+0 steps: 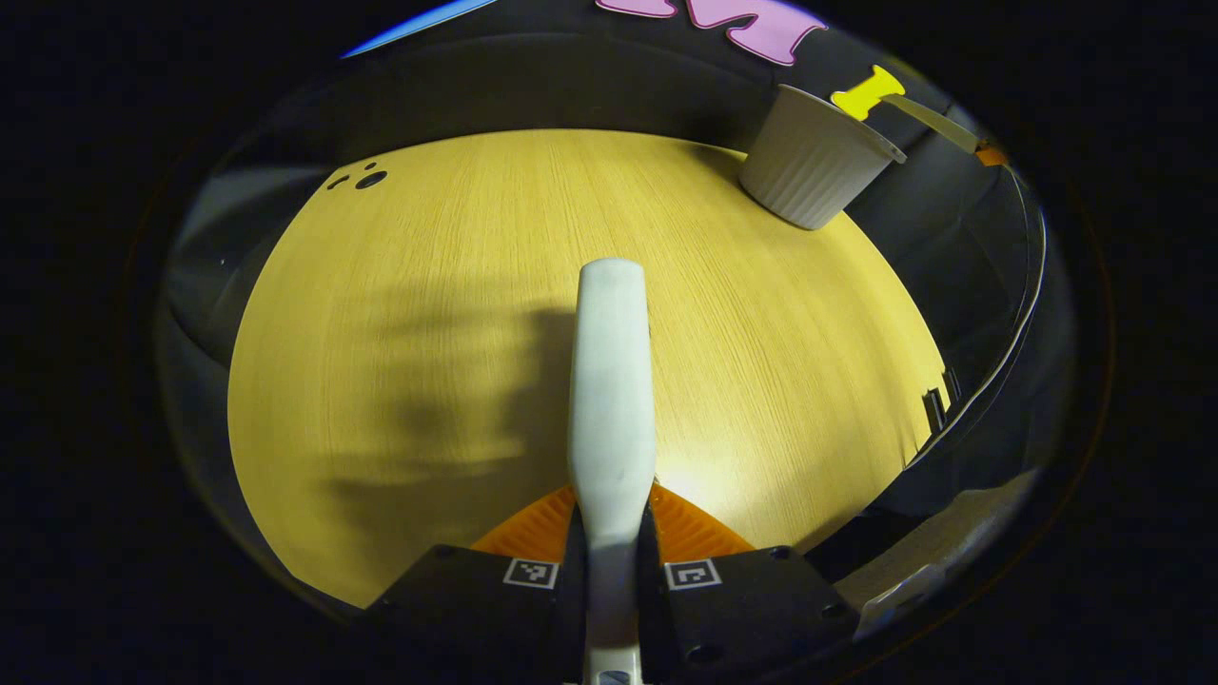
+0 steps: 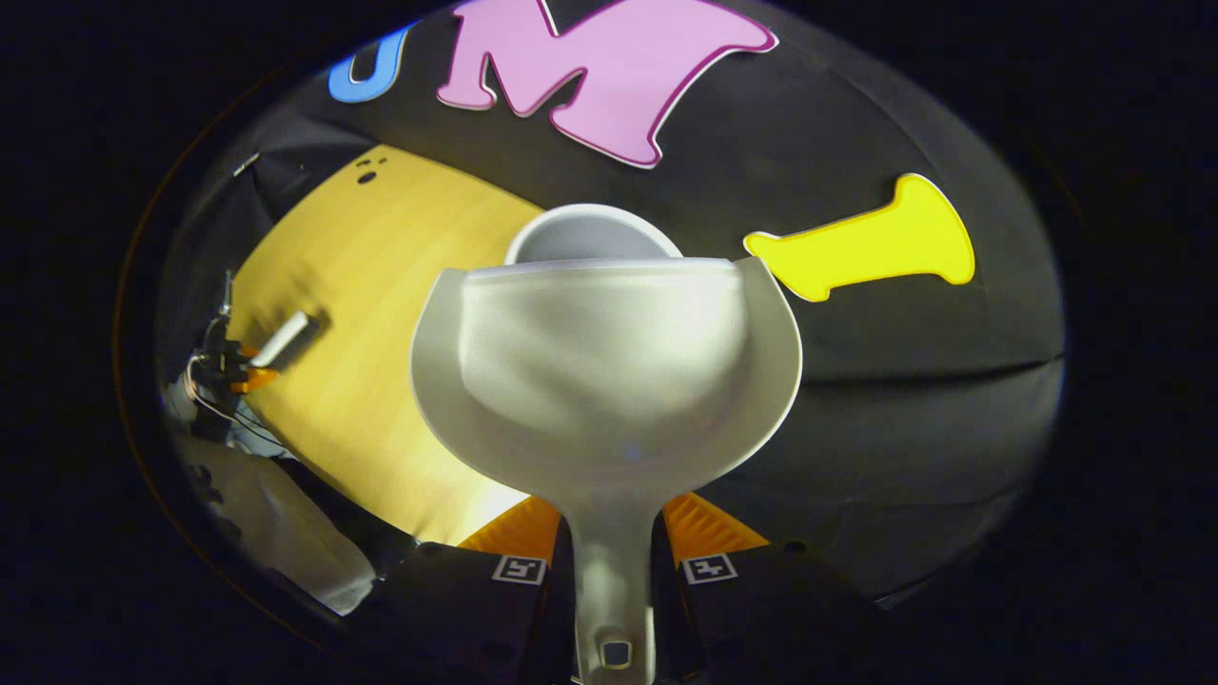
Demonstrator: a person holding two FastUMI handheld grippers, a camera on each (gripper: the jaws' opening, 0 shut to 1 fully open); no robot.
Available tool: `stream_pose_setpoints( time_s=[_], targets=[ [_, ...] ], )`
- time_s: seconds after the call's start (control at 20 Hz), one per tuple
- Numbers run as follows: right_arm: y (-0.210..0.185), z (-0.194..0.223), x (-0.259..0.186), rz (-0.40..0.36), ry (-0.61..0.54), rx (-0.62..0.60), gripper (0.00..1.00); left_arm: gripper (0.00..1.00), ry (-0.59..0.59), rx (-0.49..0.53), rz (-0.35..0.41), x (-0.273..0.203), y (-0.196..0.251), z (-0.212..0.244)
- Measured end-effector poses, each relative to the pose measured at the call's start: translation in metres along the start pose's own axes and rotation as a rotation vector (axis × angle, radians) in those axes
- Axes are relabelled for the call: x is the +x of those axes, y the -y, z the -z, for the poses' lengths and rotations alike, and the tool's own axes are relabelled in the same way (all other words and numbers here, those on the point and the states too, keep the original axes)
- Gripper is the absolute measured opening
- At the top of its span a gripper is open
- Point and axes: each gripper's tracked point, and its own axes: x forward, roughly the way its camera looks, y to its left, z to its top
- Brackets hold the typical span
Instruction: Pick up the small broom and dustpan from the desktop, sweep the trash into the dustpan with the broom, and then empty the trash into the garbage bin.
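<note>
My left gripper (image 1: 612,514) is shut on the white broom (image 1: 612,381), whose long pale end sticks forward above the wooden table (image 1: 428,285). The white ribbed garbage bin (image 1: 814,162) stands at the table's far right corner. My right gripper (image 2: 609,518) is shut on the handle of the white dustpan (image 2: 609,381), which is held up with its hollow facing me. The bin's rim (image 2: 590,233) peeks out just behind the pan's front lip. Far off at the left in the right gripper view, the left gripper (image 2: 233,371) holds the broom (image 2: 285,338) over the table (image 2: 381,285).
A few small dark holes (image 1: 366,178) mark the table's far left corner. The table's right edge (image 1: 937,400) drops off to dark cloth. A light sleeve (image 2: 276,533) shows at the lower left of the right gripper view.
</note>
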Motion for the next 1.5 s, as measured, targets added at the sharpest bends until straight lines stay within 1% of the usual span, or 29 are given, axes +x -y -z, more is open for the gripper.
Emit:
stream_pose_setpoints(
  time_s=[0.2, 0.25, 0.3, 0.35, 0.5, 0.6, 0.7, 0.85, 1.0, 1.15, 1.2, 1.25, 1.3, 1.35, 1.4, 1.45, 1.5],
  targets=[
    [-0.061, 0.023, -0.007, -0.079, 0.082, 0.053, 0.37, 0.27, -0.001, 0.022, -0.006, -0.003, 0.001, -0.001],
    [-0.079, 0.031, -0.006, -0.098, 0.09, 0.064, 0.33, 0.27, -0.001, 0.023, -0.009, -0.004, 0.001, -0.002],
    [-0.096, 0.039, -0.004, -0.114, 0.097, 0.072, 0.37, 0.27, 0.001, 0.025, -0.011, -0.005, 0.0, -0.002],
    [-0.114, 0.047, -0.001, -0.133, 0.102, 0.083, 0.37, 0.27, 0.001, 0.025, -0.014, -0.006, -0.001, -0.002],
    [-0.172, 0.069, 0.021, -0.203, 0.087, 0.133, 0.37, 0.27, -0.003, 0.021, -0.019, -0.007, -0.002, 0.0],
    [-0.202, 0.083, 0.039, -0.24, 0.065, 0.148, 0.37, 0.27, -0.004, 0.025, -0.025, -0.009, -0.003, 0.0],
    [-0.229, 0.096, 0.058, -0.259, 0.045, 0.163, 0.37, 0.27, -0.005, 0.026, -0.031, -0.009, -0.005, 0.0],
    [-0.266, 0.11, 0.086, -0.279, 0.034, 0.197, 0.37, 0.27, -0.009, 0.02, -0.041, -0.009, -0.007, 0.001],
    [-0.297, 0.124, 0.112, -0.307, -0.002, 0.226, 0.37, 0.27, -0.015, 0.022, -0.052, -0.007, -0.01, 0.002],
    [-0.325, 0.134, 0.138, -0.314, -0.03, 0.268, 0.37, 0.26, -0.022, 0.025, -0.064, -0.003, -0.012, 0.002],
    [-0.331, 0.137, 0.146, -0.309, -0.033, 0.281, 0.33, 0.27, -0.023, 0.021, -0.065, -0.002, -0.012, 0.002],
    [-0.335, 0.142, 0.152, -0.305, -0.036, 0.279, 0.41, 0.26, -0.024, 0.017, -0.065, -0.002, -0.012, 0.002],
    [-0.339, 0.146, 0.158, -0.299, -0.043, 0.266, 0.37, 0.25, -0.026, 0.015, -0.067, -0.002, -0.012, 0.003],
    [-0.343, 0.151, 0.163, -0.292, -0.047, 0.253, 0.37, 0.25, -0.027, 0.014, -0.07, -0.002, -0.013, 0.002],
    [-0.349, 0.154, 0.168, -0.288, -0.053, 0.245, 0.33, 0.27, -0.03, 0.012, -0.074, -0.001, -0.013, 0.003],
    [-0.354, 0.157, 0.172, -0.285, -0.057, 0.243, 0.37, 0.27, -0.035, 0.012, -0.078, -0.001, -0.013, 0.003],
    [-0.356, 0.157, 0.175, -0.285, -0.058, 0.248, 0.32, 0.28, -0.038, 0.013, -0.082, -0.002, -0.013, 0.004]
  ],
)
